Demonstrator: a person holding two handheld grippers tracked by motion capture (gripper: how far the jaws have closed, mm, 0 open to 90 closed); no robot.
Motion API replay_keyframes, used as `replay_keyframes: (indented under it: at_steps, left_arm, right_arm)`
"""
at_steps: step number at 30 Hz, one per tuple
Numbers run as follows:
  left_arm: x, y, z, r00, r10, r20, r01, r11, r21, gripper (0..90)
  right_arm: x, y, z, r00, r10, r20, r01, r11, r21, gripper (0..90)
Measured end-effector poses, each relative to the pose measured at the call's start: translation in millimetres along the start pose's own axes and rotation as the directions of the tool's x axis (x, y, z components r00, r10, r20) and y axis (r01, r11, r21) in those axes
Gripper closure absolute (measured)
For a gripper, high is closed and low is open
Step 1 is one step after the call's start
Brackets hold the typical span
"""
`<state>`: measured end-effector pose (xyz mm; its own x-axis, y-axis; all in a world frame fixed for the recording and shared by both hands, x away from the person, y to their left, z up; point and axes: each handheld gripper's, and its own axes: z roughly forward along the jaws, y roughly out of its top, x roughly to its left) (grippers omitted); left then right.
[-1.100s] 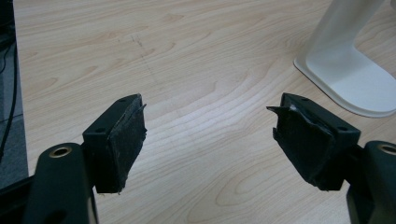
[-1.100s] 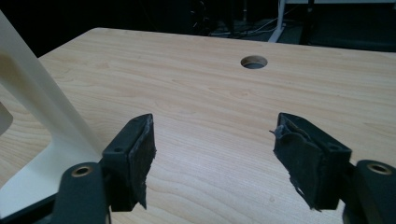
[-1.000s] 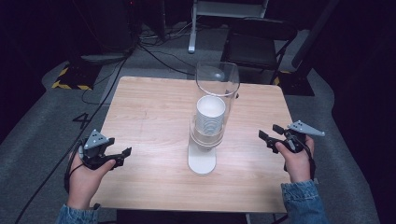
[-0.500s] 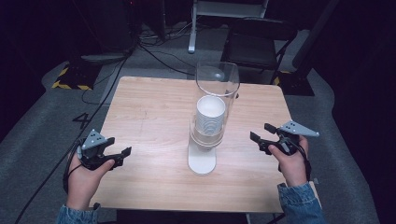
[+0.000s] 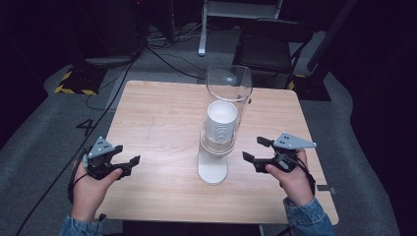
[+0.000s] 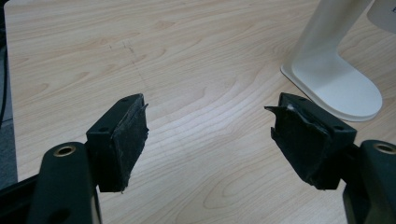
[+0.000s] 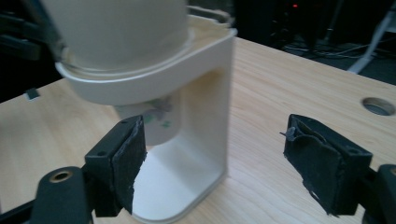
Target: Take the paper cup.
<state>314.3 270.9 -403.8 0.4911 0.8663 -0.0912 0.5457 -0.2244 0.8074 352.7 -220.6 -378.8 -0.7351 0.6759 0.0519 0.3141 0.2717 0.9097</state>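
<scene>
A cup dispenser stands mid-table: a white stand point(image 5: 213, 169) carries a clear tube point(image 5: 229, 83) with a stack of white paper cups point(image 5: 222, 118) inside. In the right gripper view the lowest cup point(image 7: 159, 126) pokes out beneath the stand's ring point(image 7: 140, 86). My right gripper point(image 5: 251, 148) is open just right of the stand, its jaws point(image 7: 215, 154) aimed at the stand's lower part with nothing between them. Near the table's left front my left gripper point(image 5: 129, 153) is open and holds nothing. Its view point(image 6: 208, 126) looks across bare wood to the stand's foot point(image 6: 341, 88).
The wooden table point(image 5: 157, 113) has a cable hole point(image 7: 378, 106) behind the dispenser. A dark chair point(image 5: 270, 44) stands beyond the far edge, and cables point(image 5: 162, 51) lie on the floor there. Bare tabletop lies left and right of the dispenser.
My right gripper has moved left toward the dispenser's stand, still open. The left gripper has hardly shifted.
</scene>
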Motion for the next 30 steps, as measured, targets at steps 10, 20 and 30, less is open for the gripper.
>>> replay_keyframes:
  at_steps: [10, 20, 30]
  left_arm:
    - [0.5, -0.4, 1.0, 1.0, 0.006, 0.0, -0.006, 1.0, 0.006, 26.0]
    - [0.9, -1.7, 2.9, 1.0, 0.002, 0.004, -0.002, 1.0, 0.006, 25.7]
    - [1.9, -3.2, 3.9, 1.0, 0.0, 0.004, 0.0, 1.0, 0.007, 25.6]
  right_arm:
    - [23.2, -1.7, 22.9, 0.9964, -0.033, -0.079, 0.031, 0.999, -0.02, 16.7]
    - [33.6, -11.8, 59.4, 0.9964, -0.011, -0.084, 0.007, 0.999, -0.048, 16.0]
    - [41.0, -15.3, 84.1, 0.9969, -0.009, -0.078, 0.001, 0.996, -0.092, 16.7]
